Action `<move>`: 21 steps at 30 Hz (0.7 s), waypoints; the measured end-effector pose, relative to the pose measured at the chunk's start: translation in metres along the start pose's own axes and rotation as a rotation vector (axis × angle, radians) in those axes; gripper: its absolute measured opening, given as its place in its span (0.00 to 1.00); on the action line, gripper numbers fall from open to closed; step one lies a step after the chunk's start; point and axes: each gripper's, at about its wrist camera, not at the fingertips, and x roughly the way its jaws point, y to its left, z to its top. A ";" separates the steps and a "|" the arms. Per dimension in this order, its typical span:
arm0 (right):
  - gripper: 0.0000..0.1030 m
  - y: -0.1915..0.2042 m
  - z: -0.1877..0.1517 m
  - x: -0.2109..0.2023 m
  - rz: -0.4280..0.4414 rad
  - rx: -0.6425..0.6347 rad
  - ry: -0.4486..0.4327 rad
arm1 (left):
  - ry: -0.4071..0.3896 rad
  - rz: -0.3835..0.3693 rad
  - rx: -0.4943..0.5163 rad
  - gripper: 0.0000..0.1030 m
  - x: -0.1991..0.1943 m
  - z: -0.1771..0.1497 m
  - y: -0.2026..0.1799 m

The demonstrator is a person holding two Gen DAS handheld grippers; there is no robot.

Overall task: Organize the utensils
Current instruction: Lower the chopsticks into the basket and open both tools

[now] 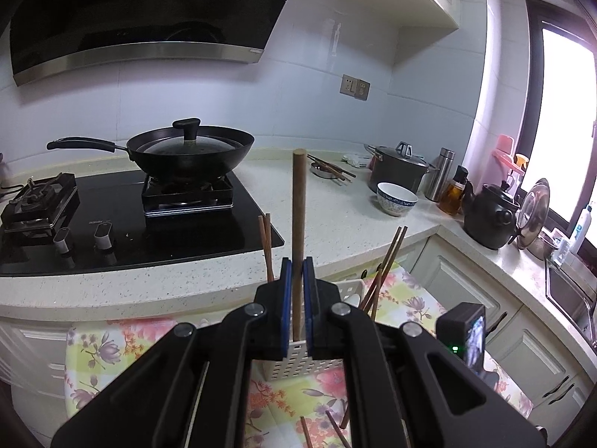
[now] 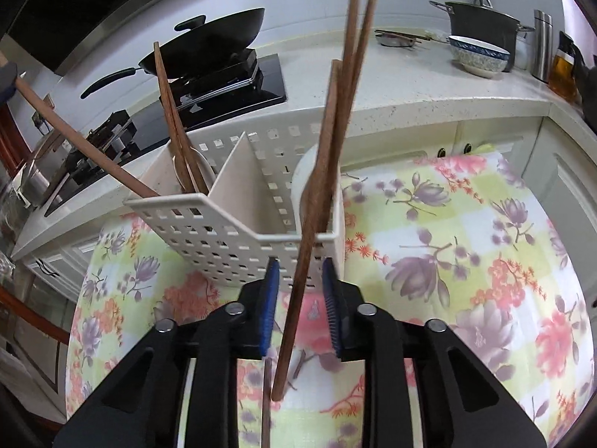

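A white perforated caddy (image 2: 209, 231) with a divider stands on the floral cloth. My left gripper (image 1: 297, 265) is shut on a round wooden handle (image 1: 298, 201), held upright over the caddy (image 1: 309, 366). In the right wrist view this handle (image 2: 86, 138) slants down into the left compartment, beside two chopsticks (image 2: 175, 142). My right gripper (image 2: 301, 265) is open just in front of the caddy's near wall. A blurred brown chopstick (image 2: 317, 186) runs between its blue pads (image 2: 272, 298), touching neither. Its lower end hangs outside the caddy. Two more chopsticks (image 2: 360, 48) lean in the right compartment.
The floral tablecloth (image 2: 447, 261) covers a small table against the counter (image 1: 335, 216). Loose chopsticks (image 1: 306, 429) lie on the cloth. On the counter are a hob with a lidded wok (image 1: 190, 149), a patterned bowl (image 1: 396, 198), a pot (image 1: 399, 171) and a black kettle (image 1: 488, 216).
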 end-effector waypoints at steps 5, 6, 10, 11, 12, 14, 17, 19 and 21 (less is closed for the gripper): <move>0.08 -0.003 0.000 -0.009 0.012 -0.008 -0.025 | 0.008 0.003 0.011 0.06 0.003 0.000 -0.003; 0.08 -0.002 0.000 -0.014 0.015 -0.012 -0.032 | 0.010 0.002 0.011 0.06 0.004 0.000 -0.003; 0.08 0.002 0.005 -0.040 0.019 -0.040 -0.075 | 0.014 0.000 0.008 0.06 0.008 0.001 -0.005; 0.08 0.004 0.008 -0.048 0.022 -0.049 -0.093 | 0.013 -0.001 0.010 0.06 0.008 0.001 -0.006; 0.08 0.005 0.011 -0.056 0.024 -0.056 -0.110 | 0.013 -0.002 0.013 0.06 0.009 0.002 -0.007; 0.08 0.010 0.021 -0.072 0.026 -0.068 -0.148 | 0.011 -0.001 0.022 0.06 0.010 0.005 -0.009; 0.08 0.018 0.046 -0.095 0.021 -0.095 -0.221 | 0.015 0.005 0.036 0.06 0.014 0.011 -0.013; 0.08 0.022 0.060 -0.105 0.013 -0.110 -0.276 | 0.025 0.005 0.045 0.06 0.018 0.013 -0.015; 0.08 0.024 0.074 -0.109 0.006 -0.112 -0.317 | 0.040 0.008 0.053 0.06 0.025 0.016 -0.017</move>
